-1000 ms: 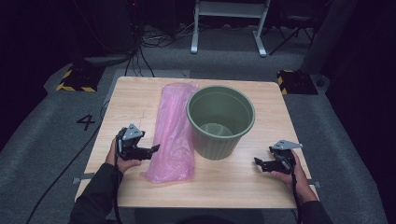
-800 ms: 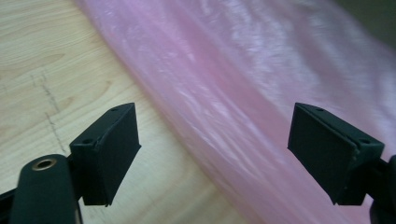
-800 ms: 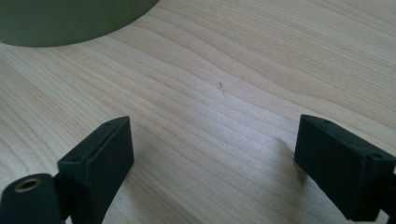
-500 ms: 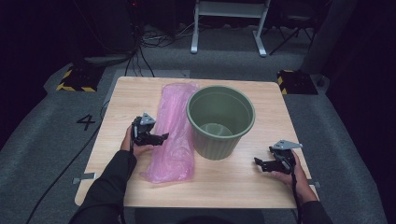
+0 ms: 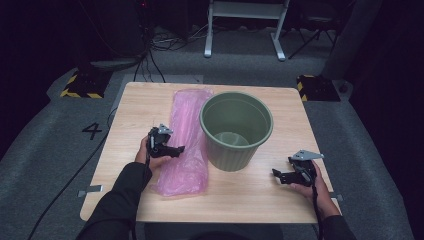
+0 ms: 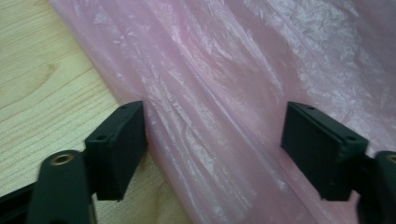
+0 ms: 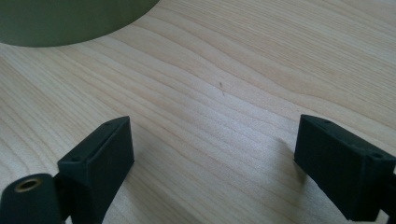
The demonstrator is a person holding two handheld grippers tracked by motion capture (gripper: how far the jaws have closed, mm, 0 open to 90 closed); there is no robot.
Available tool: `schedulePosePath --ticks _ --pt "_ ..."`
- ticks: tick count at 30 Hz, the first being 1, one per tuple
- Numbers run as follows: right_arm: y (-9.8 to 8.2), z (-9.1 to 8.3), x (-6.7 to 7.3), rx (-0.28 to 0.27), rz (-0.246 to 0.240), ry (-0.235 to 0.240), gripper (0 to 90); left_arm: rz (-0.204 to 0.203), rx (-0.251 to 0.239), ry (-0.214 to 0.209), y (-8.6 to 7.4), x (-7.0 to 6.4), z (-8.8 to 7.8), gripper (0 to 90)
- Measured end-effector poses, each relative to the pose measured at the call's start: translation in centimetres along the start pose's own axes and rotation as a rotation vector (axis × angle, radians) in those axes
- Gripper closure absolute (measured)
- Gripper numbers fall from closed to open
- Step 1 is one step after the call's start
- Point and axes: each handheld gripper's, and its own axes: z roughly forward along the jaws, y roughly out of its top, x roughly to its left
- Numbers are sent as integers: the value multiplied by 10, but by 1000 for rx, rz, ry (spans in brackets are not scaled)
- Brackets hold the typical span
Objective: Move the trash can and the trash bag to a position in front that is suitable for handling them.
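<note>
Moved: left gripper (image 5: 172,149) has come in from the table's (image 5: 250,200) left edge onto the pink plastic bag (image 5: 187,130), jaws wide but just closing, film between them ungripped | green bin (image 5: 236,127) mid-table | left gripper view shows bag wrinkles | right gripper (image 5: 280,175) wide, empty, near right edge

Ahead of my right gripper (image 5: 281,176) bare table (image 7: 261,84) lies open; the green bucket (image 5: 236,129) blocks beyond.
</note>
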Motion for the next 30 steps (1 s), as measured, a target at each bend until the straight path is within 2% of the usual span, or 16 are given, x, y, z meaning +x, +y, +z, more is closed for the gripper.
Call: schedulePosePath --ticks 5,7,10,12,13,15,16,17,18,22,24,25,30 --pt "0 0 0 0 0 0 116 33 5 51 0 -5 1 272" --pt "0 0 0 0 0 0 116 31 -12 56 -1 -6 1 333" --pt "0 0 0 0 0 0 117 40 -38 45 -4 -9 -1 494" --pt "0 0 0 0 0 0 116 42 -37 42 -4 -10 -1 516" --pt "0 0 0 0 0 0 116 46 -27 41 -3 -11 -2 569" --pt "0 0 0 0 0 0 117 60 -17 30 -3 -11 -3 587" --pt "0 0 0 0 0 0 117 59 -21 29 -4 -11 -3 602" --pt "0 0 0 0 -1 1 118 51 -26 28 -4 -12 -3 654" --pt "0 0 0 0 -1 1 118 51 -28 34 -5 -11 -4 654" --pt "0 0 0 -1 -2 2 120 47 -38 38 -7 -8 -5 786" --pt "0 0 0 -1 -2 3 120 49 -39 15 -8 -7 -6 861" --pt "0 0 0 -1 -2 3 120 47 -40 -3 -9 -6 -7 872" --pt "0 0 0 -1 -2 3 120 43 -35 -23 -10 -4 -8 888"
